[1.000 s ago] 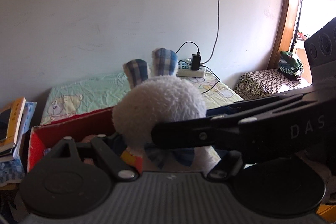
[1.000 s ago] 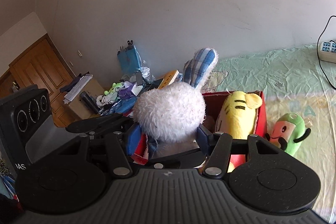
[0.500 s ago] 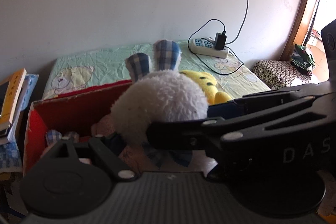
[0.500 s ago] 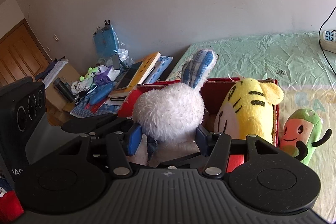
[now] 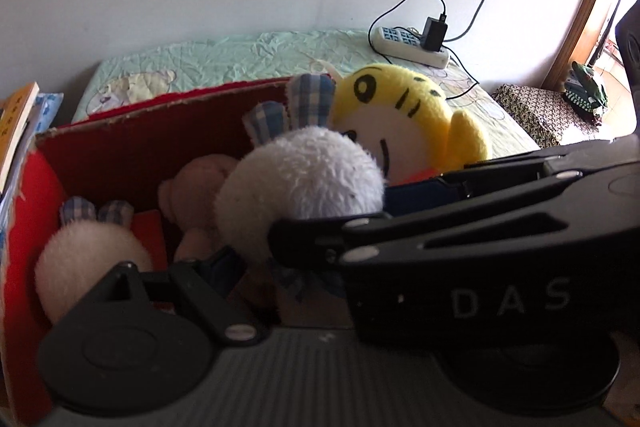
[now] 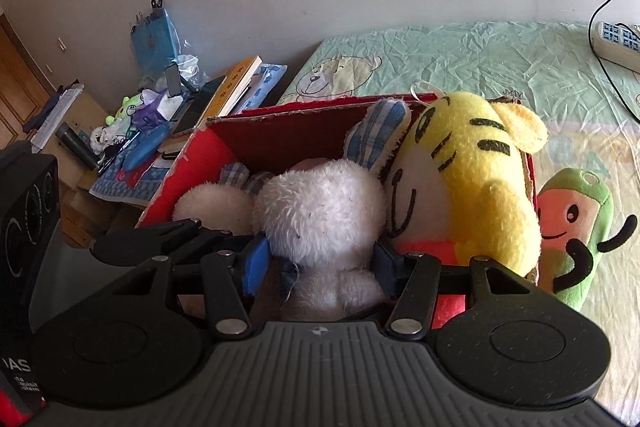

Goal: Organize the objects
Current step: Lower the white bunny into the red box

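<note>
A white plush rabbit (image 6: 324,215) with blue-checked ears is held between the blue pads of my right gripper (image 6: 318,263), low inside the red cardboard box (image 6: 280,135). It also shows in the left wrist view (image 5: 300,183), where the right gripper's black body crosses in front. My left gripper (image 5: 256,267) sits beside the rabbit; only its left finger shows, and its grip is hidden. In the box are a yellow tiger plush (image 6: 468,183), a second white rabbit (image 6: 212,207) and a pink plush (image 5: 196,195).
A green and pink avocado plush (image 6: 576,227) lies on the green bedsheet (image 6: 480,59) right of the box. A power strip (image 5: 412,43) with cables lies at the wall. Books (image 6: 236,87) and clutter stand left of the bed.
Both grippers have moved down and forward with the white rabbit, from above the box rim to inside the box beside the tiger.
</note>
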A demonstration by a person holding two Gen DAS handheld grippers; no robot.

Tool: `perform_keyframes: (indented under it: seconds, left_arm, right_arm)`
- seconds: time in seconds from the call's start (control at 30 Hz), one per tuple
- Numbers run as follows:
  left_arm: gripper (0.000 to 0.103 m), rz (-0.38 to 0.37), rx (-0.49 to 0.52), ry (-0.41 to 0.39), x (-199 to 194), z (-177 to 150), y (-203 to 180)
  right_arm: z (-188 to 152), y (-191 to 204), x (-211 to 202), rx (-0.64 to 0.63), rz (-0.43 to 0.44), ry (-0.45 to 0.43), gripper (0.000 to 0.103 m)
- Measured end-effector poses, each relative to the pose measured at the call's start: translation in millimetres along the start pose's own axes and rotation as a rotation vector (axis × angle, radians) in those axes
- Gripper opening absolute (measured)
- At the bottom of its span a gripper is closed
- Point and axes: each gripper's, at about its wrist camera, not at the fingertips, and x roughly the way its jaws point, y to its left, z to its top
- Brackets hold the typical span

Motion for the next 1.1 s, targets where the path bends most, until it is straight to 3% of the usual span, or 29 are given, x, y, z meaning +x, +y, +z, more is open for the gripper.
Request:
perform_keyframes:
  seconds: [0.37,0.5,0.63,1.1]
  left_arm:
    - [0.094,0.077,0.007,0.009,-3.7,-0.7,-2.1]
    - [0.094,0.100,0.002,0.022,-4.9,2.5,-4.7]
    - [0.094,0.125,0.019,0.025,-5.2,3.6,-9.1]
    - [0.096,0.156,-0.015,0.081,5.0,4.7,-7.2]
  right_arm:
    - [-3.7,-2.4,-13.6,0.042,0.004,-0.079,0.060]
    - [-4.9,-9.8,-23.4,0.085,0.022,-0.107,0.055]
    - [-6.6,-14.4,-20.5,0.125,0.026,-0.107,0.043]
    - [-7.8,-16.2,-11.0,0.143,0.011,-0.087,0.040]
